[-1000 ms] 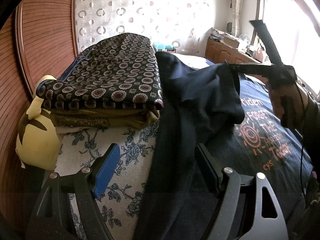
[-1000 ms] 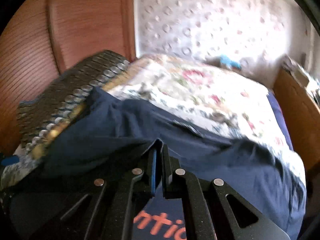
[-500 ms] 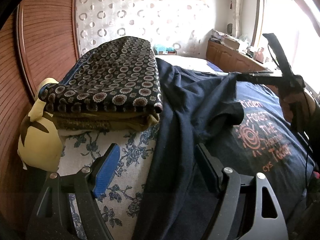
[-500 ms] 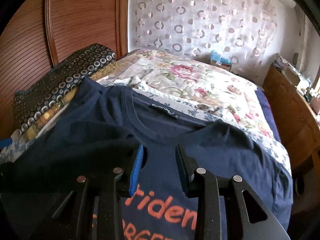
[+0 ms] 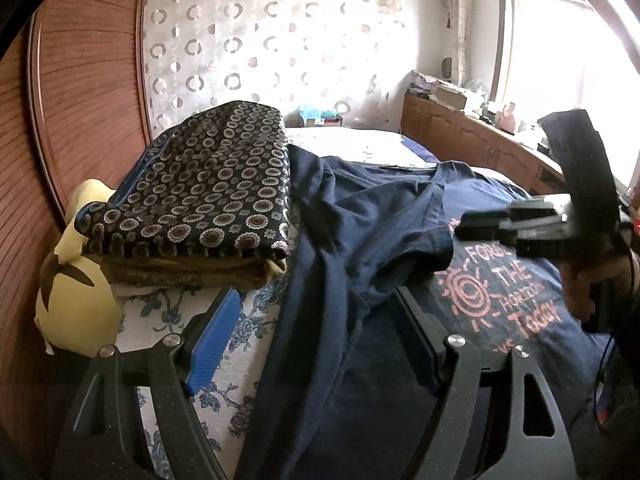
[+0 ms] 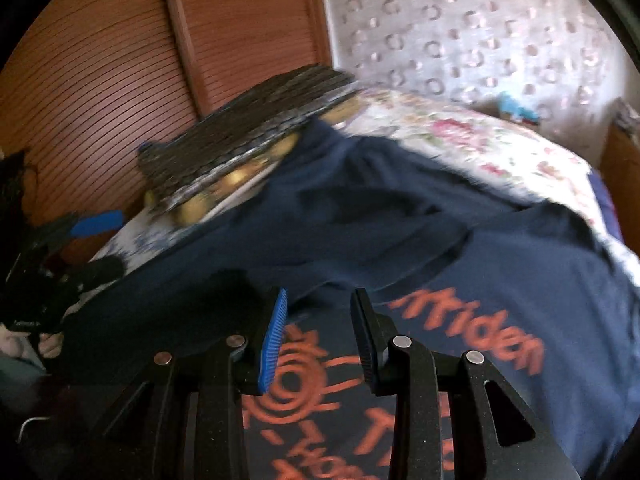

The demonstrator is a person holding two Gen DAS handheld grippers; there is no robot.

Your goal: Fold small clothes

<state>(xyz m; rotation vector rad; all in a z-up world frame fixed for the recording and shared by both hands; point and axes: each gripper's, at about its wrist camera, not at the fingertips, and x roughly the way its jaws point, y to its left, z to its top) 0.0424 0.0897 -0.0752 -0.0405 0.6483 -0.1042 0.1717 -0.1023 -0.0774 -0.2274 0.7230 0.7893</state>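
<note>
Left wrist view: the left claw (image 5: 316, 344) is spread wide with nothing between its fingers, poised over the folded side of the navy T-shirt (image 5: 360, 232), which lies across the bed (image 5: 168, 312) near its left edge, one sleeve turned in over the orange print. Right wrist view, blurred: the right claw (image 6: 318, 336) is also parted and empty, just above the print. Beside the shirt, against the bed's left edge, sits a stack of folded clothes (image 5: 200, 192) topped by a circle-patterned fabric.
</note>
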